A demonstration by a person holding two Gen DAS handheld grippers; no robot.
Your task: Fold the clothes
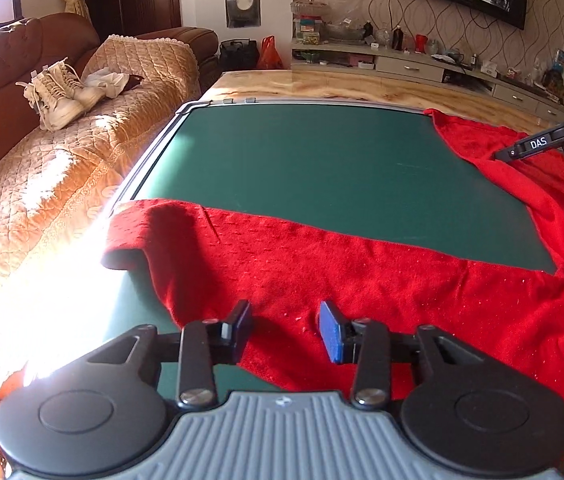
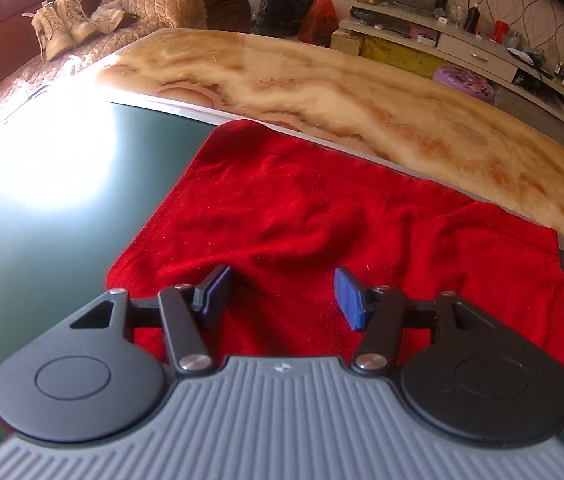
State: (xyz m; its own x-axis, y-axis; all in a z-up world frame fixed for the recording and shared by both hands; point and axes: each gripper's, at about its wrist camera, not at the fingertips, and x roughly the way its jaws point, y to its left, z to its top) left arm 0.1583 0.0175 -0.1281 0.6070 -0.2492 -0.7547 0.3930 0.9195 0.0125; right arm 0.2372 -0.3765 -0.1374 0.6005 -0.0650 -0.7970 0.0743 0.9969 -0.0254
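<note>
A red knitted garment (image 1: 362,280) lies spread on a dark green mat (image 1: 314,160), one part across the near side and another running up the right side. My left gripper (image 1: 286,326) hovers open just above its near left part, nothing between the blue pads. At the far right of the left wrist view the other gripper's black body (image 1: 542,142) hangs over the right-hand part. In the right wrist view my right gripper (image 2: 282,296) stands open over that red part (image 2: 322,216), whose far end reaches the mat's edge.
The mat lies on a marble-patterned table (image 2: 322,92). A sofa with a quilted golden cover (image 1: 41,184) stands left, pale boots (image 1: 57,92) on it. A low cabinet (image 1: 422,64) with clutter runs along the far wall. Strong sun glare hits the mat's left edge.
</note>
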